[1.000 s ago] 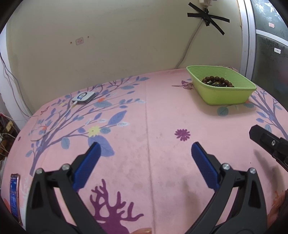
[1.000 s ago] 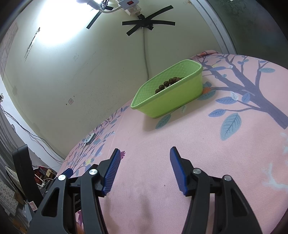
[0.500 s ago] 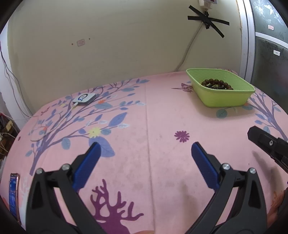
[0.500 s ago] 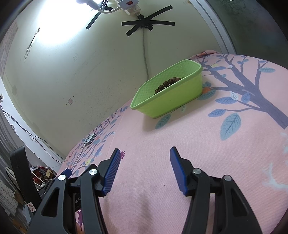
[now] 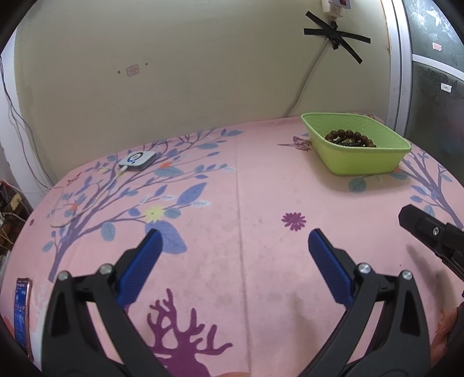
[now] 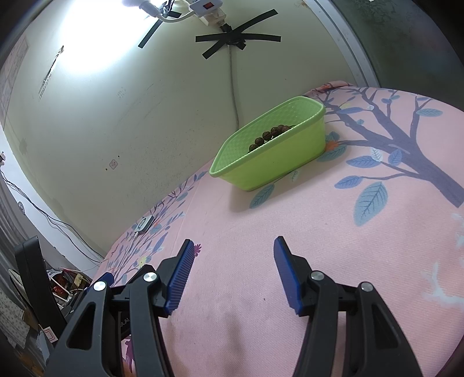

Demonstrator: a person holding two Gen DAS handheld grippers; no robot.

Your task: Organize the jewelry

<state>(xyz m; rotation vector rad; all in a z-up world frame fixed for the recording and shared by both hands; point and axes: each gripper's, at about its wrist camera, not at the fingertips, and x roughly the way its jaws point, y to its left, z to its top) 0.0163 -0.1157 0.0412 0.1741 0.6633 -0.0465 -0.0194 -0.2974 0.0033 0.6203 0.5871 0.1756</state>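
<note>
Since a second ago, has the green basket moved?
No. The green basket sits by the same leaf print in the right wrist view, beads inside.

A pale yellowish wall rises behind the far edge of a bed whose pink sheet is printed with purple trees and blue leaves. Black tape strips cross over a cable beneath a white power strip (its switch red). A bright glare washes the wall's upper left.
</note>
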